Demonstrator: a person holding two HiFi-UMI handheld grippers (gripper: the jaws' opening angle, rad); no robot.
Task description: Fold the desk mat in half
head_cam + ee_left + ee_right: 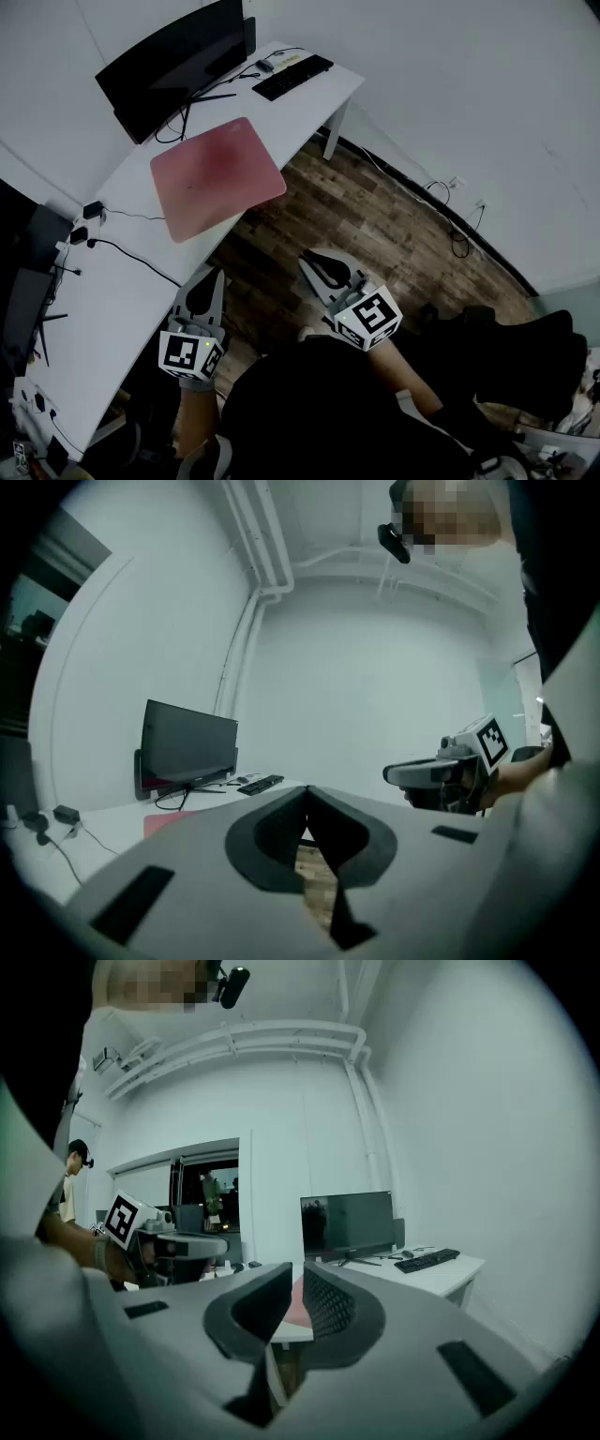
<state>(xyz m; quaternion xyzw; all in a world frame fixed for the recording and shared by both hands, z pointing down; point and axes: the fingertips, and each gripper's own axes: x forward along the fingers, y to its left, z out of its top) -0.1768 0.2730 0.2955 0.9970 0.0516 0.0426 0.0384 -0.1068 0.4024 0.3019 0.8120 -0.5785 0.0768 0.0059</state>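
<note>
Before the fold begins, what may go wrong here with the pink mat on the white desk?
1. The desk mat hangs partly over the front edge of the desk; a pull towards the person may slide it off.
2. The left gripper and the right gripper both have shut fingers, away from the mat; unopened, they would push its edge, not grip it.
3. Cables below the monitor lie near the mat's far corner and may snag.
</note>
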